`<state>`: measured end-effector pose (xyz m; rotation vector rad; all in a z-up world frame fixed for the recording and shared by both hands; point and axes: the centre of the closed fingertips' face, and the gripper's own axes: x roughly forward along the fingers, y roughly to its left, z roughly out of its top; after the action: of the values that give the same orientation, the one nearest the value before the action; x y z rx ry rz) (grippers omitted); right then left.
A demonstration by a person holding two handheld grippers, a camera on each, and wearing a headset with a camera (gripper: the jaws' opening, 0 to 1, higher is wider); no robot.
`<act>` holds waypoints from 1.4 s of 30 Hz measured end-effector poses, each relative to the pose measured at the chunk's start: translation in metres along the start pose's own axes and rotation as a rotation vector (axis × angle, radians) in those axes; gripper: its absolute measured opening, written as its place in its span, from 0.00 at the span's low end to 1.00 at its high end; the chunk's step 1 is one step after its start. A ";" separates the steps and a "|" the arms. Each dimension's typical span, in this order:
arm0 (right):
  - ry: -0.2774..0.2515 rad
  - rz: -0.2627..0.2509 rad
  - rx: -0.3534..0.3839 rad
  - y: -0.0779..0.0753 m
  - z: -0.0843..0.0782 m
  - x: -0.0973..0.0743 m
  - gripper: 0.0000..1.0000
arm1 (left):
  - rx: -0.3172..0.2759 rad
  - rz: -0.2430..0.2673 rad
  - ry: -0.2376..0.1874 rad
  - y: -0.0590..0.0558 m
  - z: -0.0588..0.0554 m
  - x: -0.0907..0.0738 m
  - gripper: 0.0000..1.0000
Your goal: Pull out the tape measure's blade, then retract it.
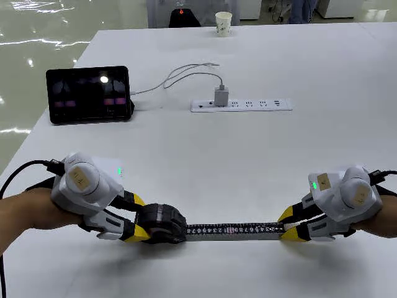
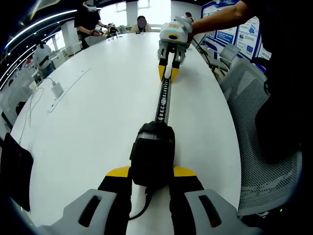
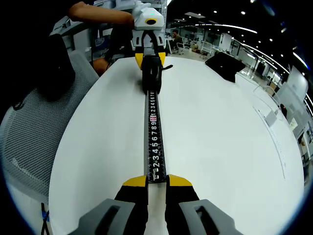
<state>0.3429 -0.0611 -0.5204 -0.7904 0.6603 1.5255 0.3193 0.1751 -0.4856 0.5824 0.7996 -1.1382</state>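
At the far left of the white table (image 1: 248, 161), a dark tablet (image 1: 90, 94) is standing propped up with its screen facing the person. Nearer the front edge, the left gripper (image 1: 139, 217) is lying low over the tabletop and pointing right. Its yellow-tipped jaws are spread only as wide as the black tape measure (image 1: 162, 222) and are clamping it by its two sides. In the left gripper view the tape measure is sitting squarely between the two yellow tips, with its mouth facing away from the gripper. Behind it, a white cable (image 1: 180, 76) is running from the tablet's side to a white charger (image 1: 221, 96), which is plugged into a white power strip (image 1: 240, 105) lying flat near the middle of the table. Farther back, a paper cup (image 1: 223, 23) is standing upright close to the far edge. The dark, numbered blade (image 1: 232, 229) is stretching straight out of the tape measure to the right, running low along the tabletop. Its free end is reaching the right gripper (image 1: 286, 225), which is pointing left. Those jaws are drawn almost together and are pinching the blade's tip between their yellow ends. The two grippers are facing each other, well apart, with the extended blade between them.
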 end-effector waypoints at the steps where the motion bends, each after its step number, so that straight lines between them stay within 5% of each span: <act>1: 0.002 -0.001 0.000 0.000 -0.001 -0.001 0.08 | 0.000 0.000 0.000 0.000 0.000 0.000 0.23; 42: 0.063 -0.007 0.012 0.000 -0.031 -0.022 0.09 | 0.002 -0.001 0.005 -0.008 0.007 -0.004 0.24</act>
<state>0.3465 -0.0993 -0.5214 -0.8330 0.7118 1.4938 0.3128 0.1691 -0.4785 0.5867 0.8028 -1.1396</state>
